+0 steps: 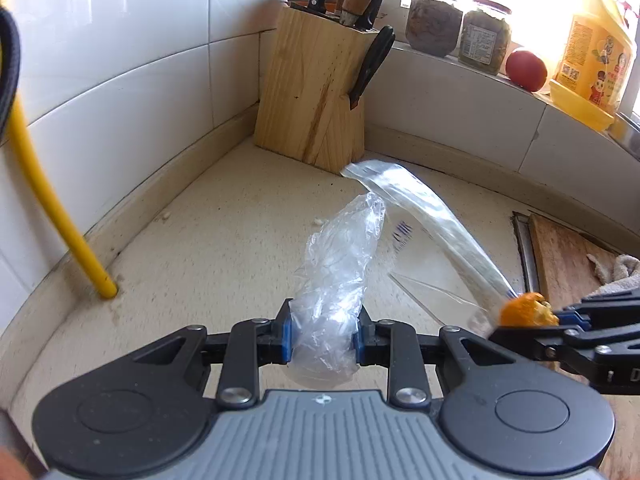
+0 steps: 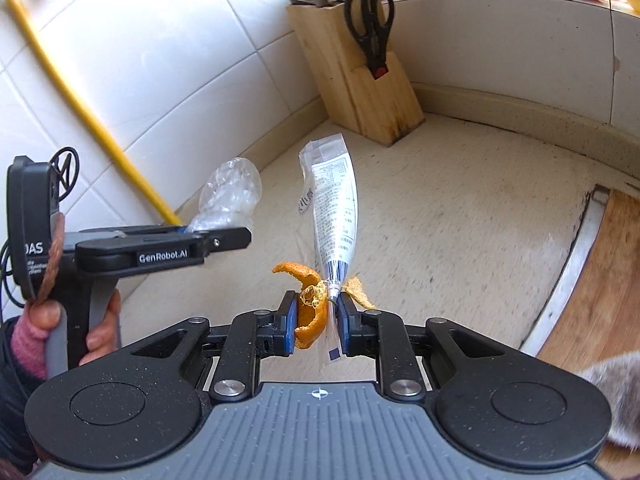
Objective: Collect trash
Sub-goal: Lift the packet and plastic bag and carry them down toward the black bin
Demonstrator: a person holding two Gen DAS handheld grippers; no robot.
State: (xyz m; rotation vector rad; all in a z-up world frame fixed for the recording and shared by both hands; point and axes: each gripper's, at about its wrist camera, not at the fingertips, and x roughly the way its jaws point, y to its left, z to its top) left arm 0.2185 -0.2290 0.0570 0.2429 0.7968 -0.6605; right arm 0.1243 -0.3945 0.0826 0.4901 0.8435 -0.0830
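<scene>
From the left wrist view, the left gripper has its fingers clamped on a crumpled clear plastic bag, which stands up from the pads toward twelve o'clock, clear of the bench. At three o'clock the right gripper enters, carrying orange peel and a printed plastic wrapper that arcs up toward the knife block at twelve.

From the right wrist view, the right gripper has its fingers pinched on the orange peel and the lower end of the printed plastic wrapper together; the wrapper rises to twelve o'clock. At nine o'clock a hand holds the left gripper, the clear bag poking from it.

All three scraps look light and limp. The film is probably slippery and may slide from the pads, so gripping a bunched fold seems best. The peel is probably brittle at its edges; its thick curled middle looks the safer hold.
</scene>
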